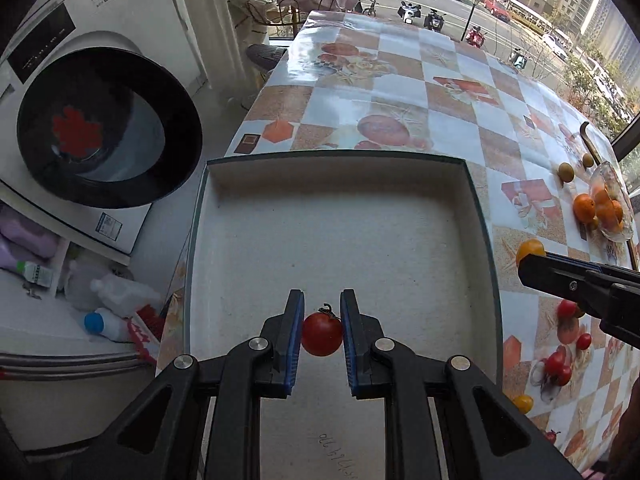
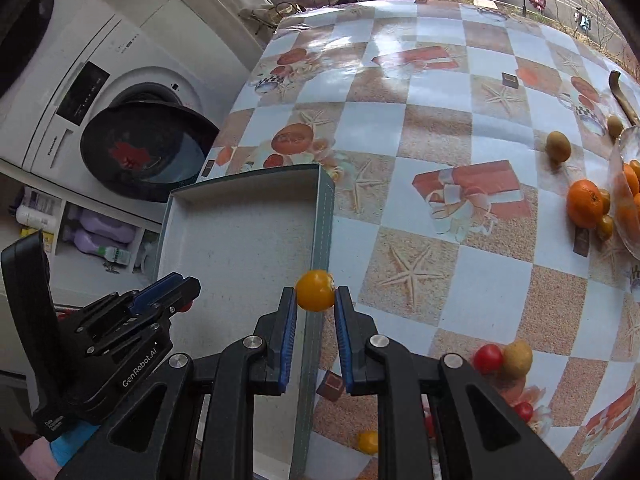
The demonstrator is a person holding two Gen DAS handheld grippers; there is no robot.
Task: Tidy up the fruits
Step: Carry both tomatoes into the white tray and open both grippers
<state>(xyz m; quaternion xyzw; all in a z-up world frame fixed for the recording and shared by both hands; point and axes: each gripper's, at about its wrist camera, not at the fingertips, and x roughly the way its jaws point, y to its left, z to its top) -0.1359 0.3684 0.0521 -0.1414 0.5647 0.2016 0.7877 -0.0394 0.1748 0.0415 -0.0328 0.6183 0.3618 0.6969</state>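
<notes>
Left wrist view: the left gripper point(image 1: 322, 334) clamps a red cherry tomato point(image 1: 321, 336) above the shallow box point(image 1: 478, 216). Right wrist view: the right gripper point(image 2: 316, 300) pinches a yellow cherry tomato point(image 2: 315, 290) over the box's right wall point(image 2: 325, 216)

Bare box point(image 1: 332, 240) floor; fruit point(image 2: 586, 203) well right.

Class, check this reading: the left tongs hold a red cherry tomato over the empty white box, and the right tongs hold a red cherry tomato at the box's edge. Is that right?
One detail is wrong. The right tongs hold a yellow tomato, not a red one, as the right wrist view shows. The left tongs do hold a red cherry tomato over the empty white box.
</notes>
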